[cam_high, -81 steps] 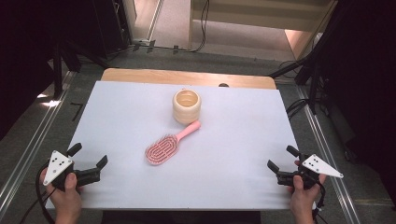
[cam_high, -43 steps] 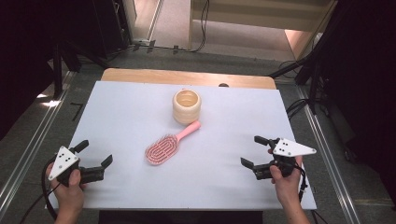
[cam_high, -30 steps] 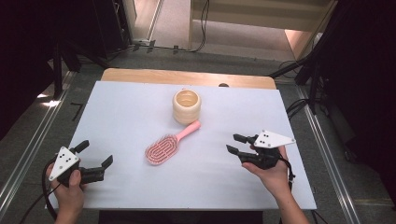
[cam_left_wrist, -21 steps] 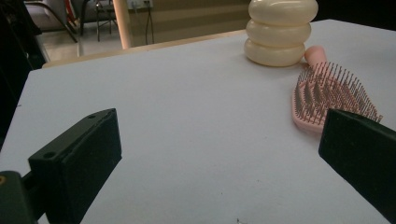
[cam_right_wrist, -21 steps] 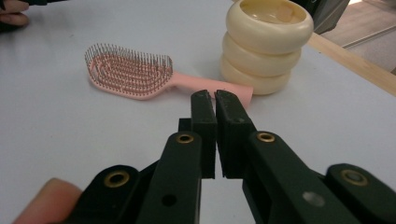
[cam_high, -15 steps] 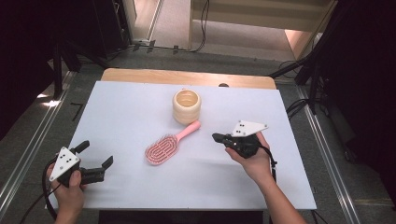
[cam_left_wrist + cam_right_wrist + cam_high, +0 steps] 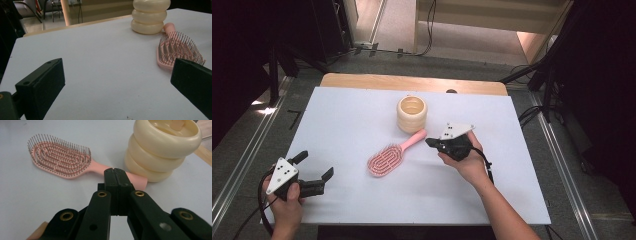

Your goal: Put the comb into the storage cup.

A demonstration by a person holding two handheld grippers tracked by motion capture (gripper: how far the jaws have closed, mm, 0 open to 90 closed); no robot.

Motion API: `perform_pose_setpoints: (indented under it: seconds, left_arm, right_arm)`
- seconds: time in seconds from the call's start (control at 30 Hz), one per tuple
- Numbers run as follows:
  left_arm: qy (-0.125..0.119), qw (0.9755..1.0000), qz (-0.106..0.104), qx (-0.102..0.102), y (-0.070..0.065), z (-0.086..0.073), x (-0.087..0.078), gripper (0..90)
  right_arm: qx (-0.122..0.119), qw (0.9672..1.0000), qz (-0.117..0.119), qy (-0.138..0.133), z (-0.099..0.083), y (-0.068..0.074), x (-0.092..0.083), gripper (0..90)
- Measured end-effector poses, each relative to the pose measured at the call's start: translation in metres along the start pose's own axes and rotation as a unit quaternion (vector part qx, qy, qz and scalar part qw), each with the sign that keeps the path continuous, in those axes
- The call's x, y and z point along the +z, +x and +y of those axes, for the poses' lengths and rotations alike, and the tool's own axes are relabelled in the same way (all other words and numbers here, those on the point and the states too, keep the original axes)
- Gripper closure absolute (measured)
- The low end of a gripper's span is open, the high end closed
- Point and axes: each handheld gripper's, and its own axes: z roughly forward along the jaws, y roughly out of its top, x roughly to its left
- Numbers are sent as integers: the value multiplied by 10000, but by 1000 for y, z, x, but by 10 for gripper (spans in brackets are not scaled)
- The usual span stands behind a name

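Note:
A pink hairbrush (image 7: 388,159) lies bristles up in the middle of the white mat, its handle pointing at a cream ribbed cup (image 7: 412,114). My right gripper (image 7: 430,142) is shut with nothing between its jaws, its tip just short of the handle's end. In the right gripper view the closed jaws (image 7: 115,173) sit in front of the brush (image 7: 62,157) handle, beside the cup (image 7: 162,147). My left gripper (image 7: 314,166) rests open at the mat's near left corner. Its jaws (image 7: 117,81) frame bare mat, with the brush (image 7: 178,48) and cup (image 7: 150,16) farther off.
The white mat (image 7: 347,110) covers most of the table, with a wooden strip (image 7: 412,82) at the far edge. Metal rails (image 7: 242,165) and cables (image 7: 532,112) run along both sides on the dark floor.
My right gripper has travelled left across the mat toward the brush handle, and its jaws have gone from open to shut. The left gripper has stayed put.

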Motion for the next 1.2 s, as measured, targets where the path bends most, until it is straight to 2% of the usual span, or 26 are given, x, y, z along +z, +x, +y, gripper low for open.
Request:
perform_pose_setpoints:
  seconds: [0.2,0.3,0.67,0.9,1.07,1.2]
  left_arm:
    - [-25,10000,-10,-29,1,0,0,0]
    - [-32,10000,-22,-34,1,0,0,0]
    - [-30,10000,-47,-53,2,0,0,0]
    - [-51,9999,-15,-126,3,-1,-2,0]
    - [-56,9999,-26,-131,3,-1,-2,0]
    - [-60,9999,-44,-130,3,-1,-2,0]
  right_arm:
    - [-89,9998,93,130,9,-1,12,875]
    - [24,9998,171,130,11,-5,19,875]
    - [138,9992,305,199,21,-19,34,875]
    - [-45,9983,419,399,24,-22,48,877]
    - [17,9980,447,452,25,-25,56,877]
    - [-40,9973,440,583,27,-25,63,878]
